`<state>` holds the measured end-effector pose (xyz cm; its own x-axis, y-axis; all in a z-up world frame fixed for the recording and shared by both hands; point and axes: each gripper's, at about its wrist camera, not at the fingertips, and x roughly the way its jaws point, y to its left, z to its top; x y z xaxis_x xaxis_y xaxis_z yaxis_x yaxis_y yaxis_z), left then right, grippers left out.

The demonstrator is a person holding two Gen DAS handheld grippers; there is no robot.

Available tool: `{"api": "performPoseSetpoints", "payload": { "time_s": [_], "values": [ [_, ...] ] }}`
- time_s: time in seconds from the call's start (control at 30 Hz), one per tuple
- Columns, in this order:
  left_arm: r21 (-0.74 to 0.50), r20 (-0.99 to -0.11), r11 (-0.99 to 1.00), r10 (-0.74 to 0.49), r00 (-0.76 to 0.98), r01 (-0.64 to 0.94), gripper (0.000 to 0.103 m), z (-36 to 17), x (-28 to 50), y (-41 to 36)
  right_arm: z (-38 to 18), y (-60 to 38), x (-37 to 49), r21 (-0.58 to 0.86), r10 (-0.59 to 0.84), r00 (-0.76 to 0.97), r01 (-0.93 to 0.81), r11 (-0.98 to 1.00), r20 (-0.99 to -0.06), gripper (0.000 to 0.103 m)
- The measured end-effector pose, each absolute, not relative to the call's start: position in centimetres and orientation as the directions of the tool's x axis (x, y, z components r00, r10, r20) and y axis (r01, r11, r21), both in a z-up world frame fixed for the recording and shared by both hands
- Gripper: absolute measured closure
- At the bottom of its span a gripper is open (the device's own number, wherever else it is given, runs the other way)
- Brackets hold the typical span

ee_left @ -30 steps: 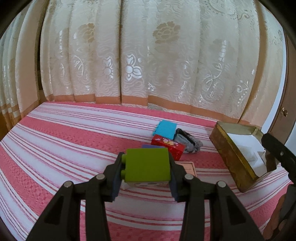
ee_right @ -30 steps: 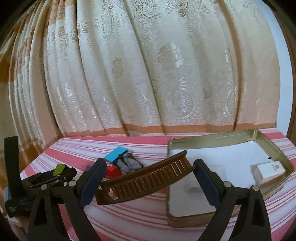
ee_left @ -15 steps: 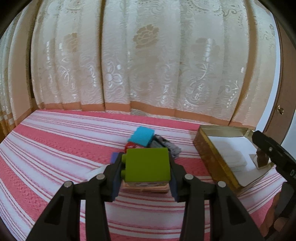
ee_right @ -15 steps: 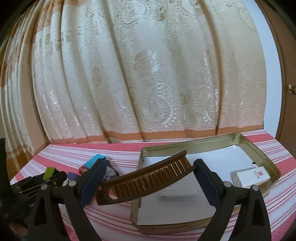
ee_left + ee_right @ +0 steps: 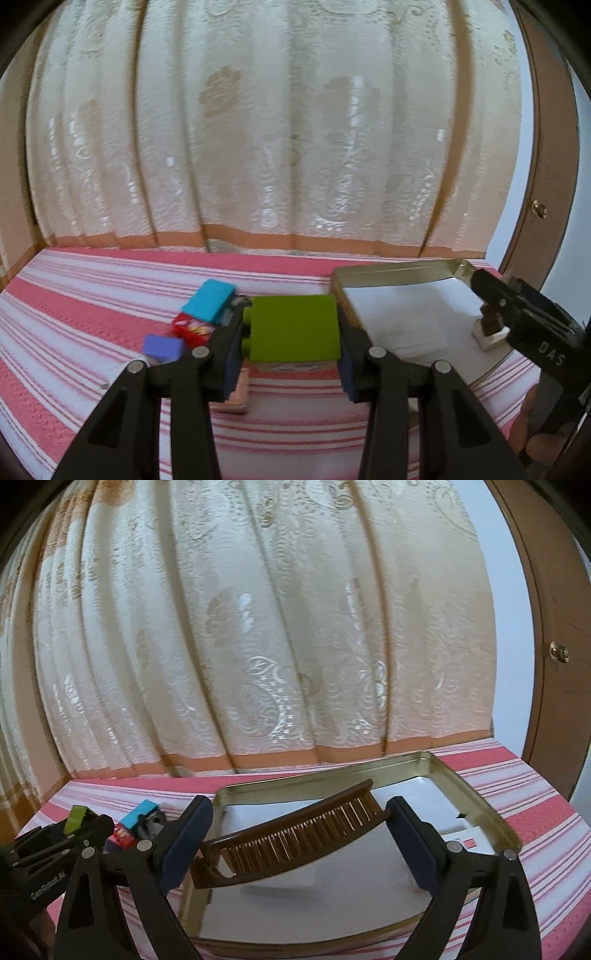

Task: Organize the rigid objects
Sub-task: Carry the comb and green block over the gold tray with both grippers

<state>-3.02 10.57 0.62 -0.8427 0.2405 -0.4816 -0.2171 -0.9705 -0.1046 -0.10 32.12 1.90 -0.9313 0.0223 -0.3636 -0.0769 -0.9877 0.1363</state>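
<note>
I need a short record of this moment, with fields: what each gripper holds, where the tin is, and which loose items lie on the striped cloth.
left gripper: shut on green block
right gripper: shut on brown comb, over the tin
tin: open, white lining, a small white box inside
surface: pink striped cloth
loose items: blue block, red packet, purple block
background: cream curtain

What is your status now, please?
Left gripper shut on green block. Right gripper shut on brown comb, above gold tin. Nothing in the way.
</note>
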Motion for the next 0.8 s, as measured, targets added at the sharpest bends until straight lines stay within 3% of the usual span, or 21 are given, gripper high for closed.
{"api": "performPoseSetpoints", "payload": {
  "time_s": [0.43,0.8],
  "values": [
    [-0.104,-0.492,-0.944,0.324,-0.808,-0.315,0.061,0.9,-4.1,17.9,1.6,39.4,-1.5,0.142,0.145,-0.907,-0.216,-0.966,-0.394,0.007],
    [-0.071,-0.56,-0.935,0.325,-0.762,-0.346,0.061,-1.2,-6.3,24.5,0.8,43.0,-3.5,0.139,0.207,-0.872,-0.296,-0.945,-0.444,0.007]
  ]
}}
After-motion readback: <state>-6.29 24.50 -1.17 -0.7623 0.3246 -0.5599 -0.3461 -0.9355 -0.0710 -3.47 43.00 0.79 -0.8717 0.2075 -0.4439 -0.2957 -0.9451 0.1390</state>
